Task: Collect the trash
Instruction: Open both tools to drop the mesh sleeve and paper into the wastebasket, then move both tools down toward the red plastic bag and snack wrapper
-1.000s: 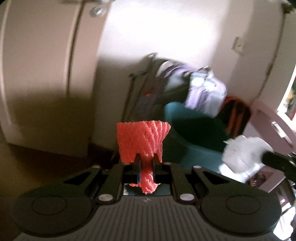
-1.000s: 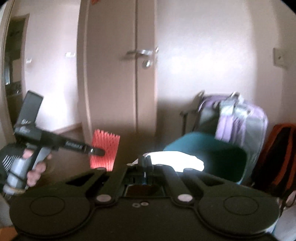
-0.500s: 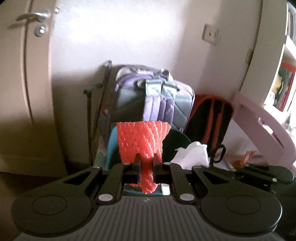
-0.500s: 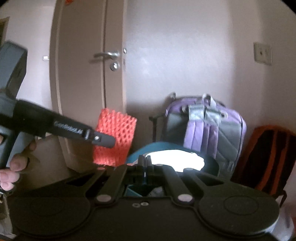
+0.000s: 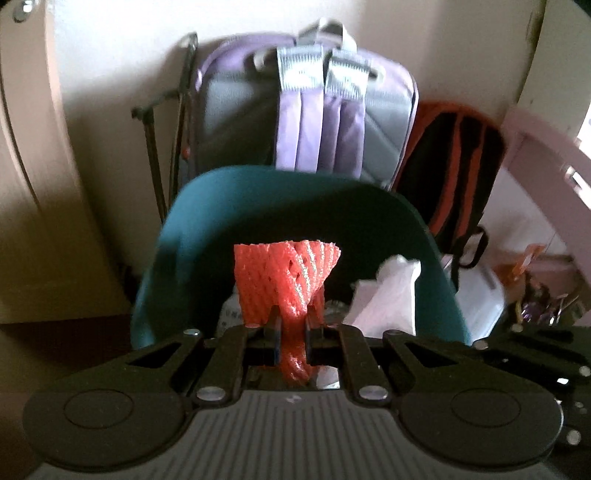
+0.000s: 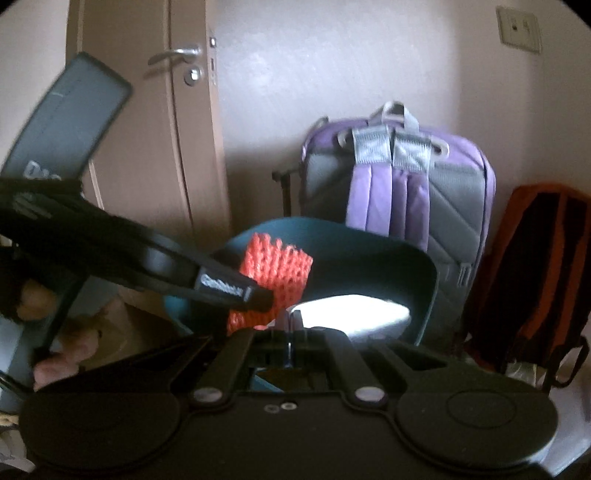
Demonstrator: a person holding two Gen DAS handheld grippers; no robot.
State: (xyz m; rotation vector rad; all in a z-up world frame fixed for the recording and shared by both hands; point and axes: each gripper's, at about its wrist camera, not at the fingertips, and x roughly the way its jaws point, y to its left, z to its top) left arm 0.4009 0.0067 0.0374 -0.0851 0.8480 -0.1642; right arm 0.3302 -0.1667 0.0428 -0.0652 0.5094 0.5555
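Pinching the twisted tail of a red-orange foam mesh fruit sleeve (image 5: pixel 286 280), the left gripper's fingers (image 5: pixel 274 326) hold it fanned out over the mouth of the teal plastic bin (image 5: pixel 280 199), likely ready to drop. Beside them, the right gripper (image 6: pixel 291 325) is clamped on crumpled white paper (image 6: pixel 351 308) above that bin, a purple-and-grey backpack (image 5: pixel 317 110) beyond.

Domestic room: interior door (image 6: pixel 155 147) with lever handle (image 6: pixel 176 55), purple backpack (image 5: pixel 310 110) and orange-black backpack (image 5: pixel 450 166) leaning against the wall, teal bin (image 5: pixel 288 206), wall switch plate (image 6: pixel 519 26)
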